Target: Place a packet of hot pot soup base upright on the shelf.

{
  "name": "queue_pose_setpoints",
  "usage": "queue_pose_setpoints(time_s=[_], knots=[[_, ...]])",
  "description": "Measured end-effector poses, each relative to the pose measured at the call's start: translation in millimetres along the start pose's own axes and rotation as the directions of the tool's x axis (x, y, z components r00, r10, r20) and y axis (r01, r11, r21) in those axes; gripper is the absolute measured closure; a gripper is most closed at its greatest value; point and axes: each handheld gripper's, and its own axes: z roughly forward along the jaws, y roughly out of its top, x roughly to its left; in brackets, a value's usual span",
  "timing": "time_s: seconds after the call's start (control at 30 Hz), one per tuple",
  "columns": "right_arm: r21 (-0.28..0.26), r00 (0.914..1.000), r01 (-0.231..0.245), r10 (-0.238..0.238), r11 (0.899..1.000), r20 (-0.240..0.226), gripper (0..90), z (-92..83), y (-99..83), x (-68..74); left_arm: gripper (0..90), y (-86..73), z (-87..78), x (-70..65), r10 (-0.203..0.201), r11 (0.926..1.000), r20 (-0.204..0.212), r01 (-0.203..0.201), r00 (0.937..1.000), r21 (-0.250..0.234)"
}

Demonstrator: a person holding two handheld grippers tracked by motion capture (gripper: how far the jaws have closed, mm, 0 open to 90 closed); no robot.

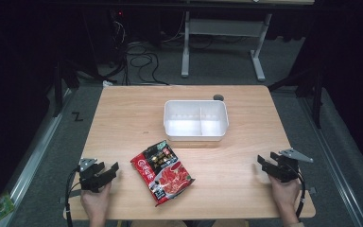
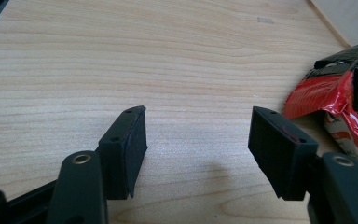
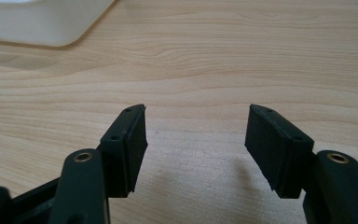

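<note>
Black left gripper (image 1: 105, 173): it sat at the lower left of the high view, held by a hand (image 1: 96, 204) that came in from the bottom edge. Its jaws stood wide apart and released, with nothing between them.
Left gripper view: the two black jaws rose from the bottom over bare wood, and the left gripper (image 2: 198, 147) was above the table without a thing in its gap.
Red packet (image 1: 163, 170): it lay flat on the table, lower centre of the high view, just right of the left gripper and not touching it. In the left gripper view the red packet (image 2: 328, 95) showed at the right edge, beside the right jaw.
White tray (image 1: 196, 133): it stood at the upper centre of the table, well apart from the packet, and it had two compartments.
Wooden table (image 1: 123, 118): light wood, grain running across.
Right gripper (image 1: 267, 166): lower right of the high view, held by the other hand (image 1: 286, 194). Its jaws were also spread and released.
Right gripper view: the right gripper (image 3: 196, 142) pointed over bare wood, and a corner of the white tray (image 3: 42, 23) showed at the upper left.
</note>
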Motion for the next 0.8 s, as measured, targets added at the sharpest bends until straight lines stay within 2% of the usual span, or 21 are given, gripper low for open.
queue_pose_setpoints(time_s=[0.13,0.37,0.47,0.67,0.8], knots=[[0.009,1.0,-0.006,0.006,1.0,0.005,38.5,0.6,0.3,0.9,37.4,-0.3,0.0,-0.7,0.008,1.0,0.002,-0.008,1.0,-0.001],[0.025,0.9998,0.012,-0.012,1.0,0.016,38.2,2.1,0.8,2.6,37.7,-1.3,-2.4,2.7,-0.017,0.9997,0.033,0.018,0.9993,-0.014],[0.023,0.9999,0.004,-0.004,1.0,0.017,38.1,2.0,0.9,2.3,37.9,-1.4,-2.4,1.6,-0.008,0.9997,0.027,0.008,0.9996,-0.021],[0.024,0.9999,-0.002,0.002,1.0,0.016,38.1,1.9,0.8,1.9,36.4,-1.7,-2.8,1.8,-0.014,0.9998,0.035,0.015,0.9993,-0.016],[0.025,0.9999,0.007,-0.007,1.0,0.014,38.1,2.1,0.9,2.3,35.3,-3.2,-5.4,0.2,-0.016,0.9998,0.059,0.017,0.9981,-0.011]])
